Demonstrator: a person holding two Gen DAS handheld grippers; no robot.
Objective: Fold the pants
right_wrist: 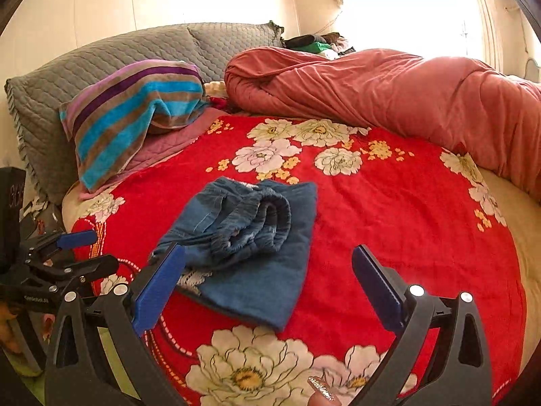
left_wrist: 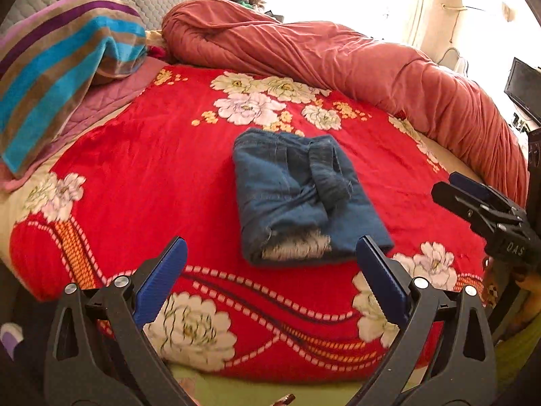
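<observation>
Folded blue jeans (left_wrist: 306,199) lying in a compact bundle on the red floral blanket (left_wrist: 162,155) of the bed, elastic waistband on top. Left tongs (left_wrist: 270,264) released wide, empty, just in front of the jeans. Right tongs (right_wrist: 268,275) also released, empty, near the bundle.

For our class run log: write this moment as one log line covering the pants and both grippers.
pants: folded bundle on red floral blanket | left gripper: open, empty, near bundle's front edge | right gripper: open, empty
</observation>
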